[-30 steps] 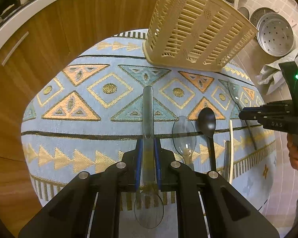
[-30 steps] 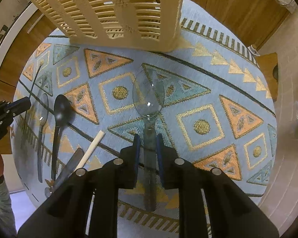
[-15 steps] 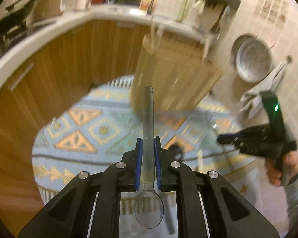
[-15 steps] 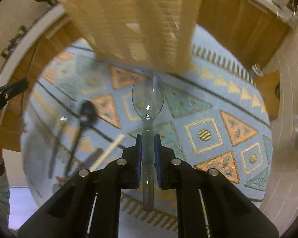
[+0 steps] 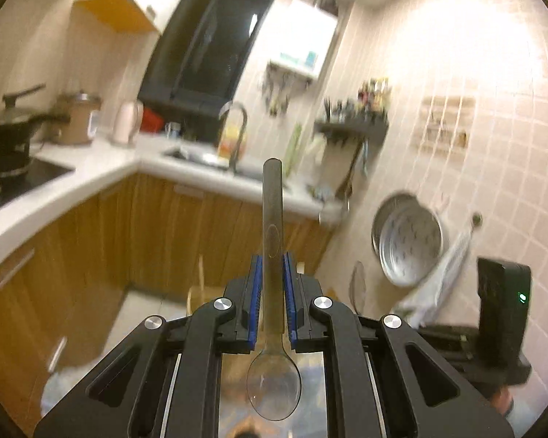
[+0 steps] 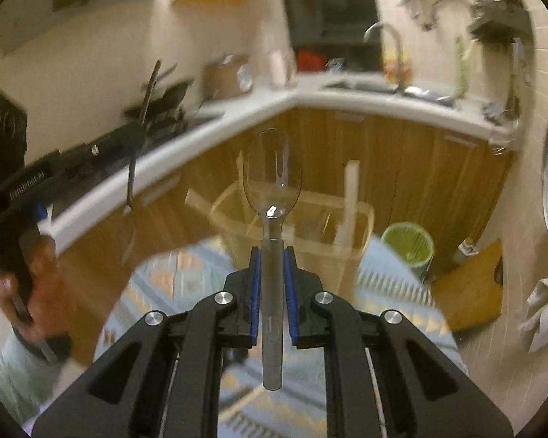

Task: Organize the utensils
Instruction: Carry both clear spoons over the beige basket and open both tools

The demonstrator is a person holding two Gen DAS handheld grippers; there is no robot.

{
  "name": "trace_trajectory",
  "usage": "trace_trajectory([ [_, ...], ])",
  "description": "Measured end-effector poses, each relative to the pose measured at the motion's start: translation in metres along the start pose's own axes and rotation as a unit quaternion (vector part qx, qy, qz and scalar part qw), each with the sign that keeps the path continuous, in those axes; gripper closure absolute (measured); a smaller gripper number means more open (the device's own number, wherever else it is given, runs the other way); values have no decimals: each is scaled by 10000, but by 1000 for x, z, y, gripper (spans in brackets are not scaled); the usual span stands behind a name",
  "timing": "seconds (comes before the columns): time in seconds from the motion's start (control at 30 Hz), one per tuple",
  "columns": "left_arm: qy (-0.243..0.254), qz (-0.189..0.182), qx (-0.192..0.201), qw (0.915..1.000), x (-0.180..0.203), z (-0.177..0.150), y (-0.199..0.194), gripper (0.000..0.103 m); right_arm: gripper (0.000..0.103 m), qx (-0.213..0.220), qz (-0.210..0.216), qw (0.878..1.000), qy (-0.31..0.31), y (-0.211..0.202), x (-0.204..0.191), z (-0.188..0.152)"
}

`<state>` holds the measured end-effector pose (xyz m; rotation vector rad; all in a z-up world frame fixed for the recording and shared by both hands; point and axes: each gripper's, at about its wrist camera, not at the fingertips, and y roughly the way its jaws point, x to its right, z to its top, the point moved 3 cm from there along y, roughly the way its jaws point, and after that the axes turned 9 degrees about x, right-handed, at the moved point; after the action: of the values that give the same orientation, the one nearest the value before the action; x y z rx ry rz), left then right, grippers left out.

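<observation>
My right jaws [image 6: 272, 284] clamp a spoon [image 6: 272, 189], bowl forward, pointing at the basket [image 6: 296, 219]; left jaws [image 5: 273, 292] clamp another spoon [image 5: 273, 226], handle forward.

Two clear plastic spoons are clamped by their handles: one [image 5: 273, 255] handle-forward, the other [image 6: 273, 255] bowl-forward.

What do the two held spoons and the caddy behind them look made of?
Both spoons, in the left tool and the right tool, look like clear smooth plastic: the background shows through the bowls. The beige caddy seems plastic, though blurred.
</observation>
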<state>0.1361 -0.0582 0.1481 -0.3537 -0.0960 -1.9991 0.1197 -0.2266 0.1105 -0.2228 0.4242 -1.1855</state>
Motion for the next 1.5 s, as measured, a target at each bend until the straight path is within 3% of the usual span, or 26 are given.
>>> trace_trajectory([
  [0.1, -74, 58, 548, 9985, 1, 5, 16, 93, 93, 598, -472, 9970, -130, 3, 5, 16],
  [0.17, 8, 374, 960, 9947, -2, 2, 31, 93, 93, 798, -691, 9942, -202, 12, 7, 21],
  [0.3, 87, 769, 1100, 9909, -9, -17, 63, 93, 93, 1159, -851, 9892, -291, 31, 11, 27],
  [0.43, 142, 1056, 1059, 9887, -20, -40, 86, 93, 93, 1346, -907, 9861, -345, 52, 15, 30],
  [0.67, -37, 1292, 899, 9875, -49, -59, 105, 93, 93, 1231, -1007, 9863, -432, 86, 28, 16],
  [0.87, 175, 1460, 912, 9849, -53, -68, 107, 93, 93, 1145, -1173, 9858, -376, 103, 42, -1],
  [1.2, 514, 1225, 690, 9887, -38, -81, 95, 92, 92, 1097, -1028, 9883, -264, 98, 52, -23],
  [1.33, 465, 1144, 529, 9909, -40, -86, 84, 76, 92, 944, -886, 9915, -122, 91, 54, -27],
  [1.47, 330, 1017, 462, 9932, -44, -83, 68, 72, 78, 938, -797, 9923, -114, 75, 54, -29],
  [1.5, 259, 968, 457, 9939, -45, -81, 62, 71, 70, 948, -778, 9924, -128, 71, 53, -29],
])
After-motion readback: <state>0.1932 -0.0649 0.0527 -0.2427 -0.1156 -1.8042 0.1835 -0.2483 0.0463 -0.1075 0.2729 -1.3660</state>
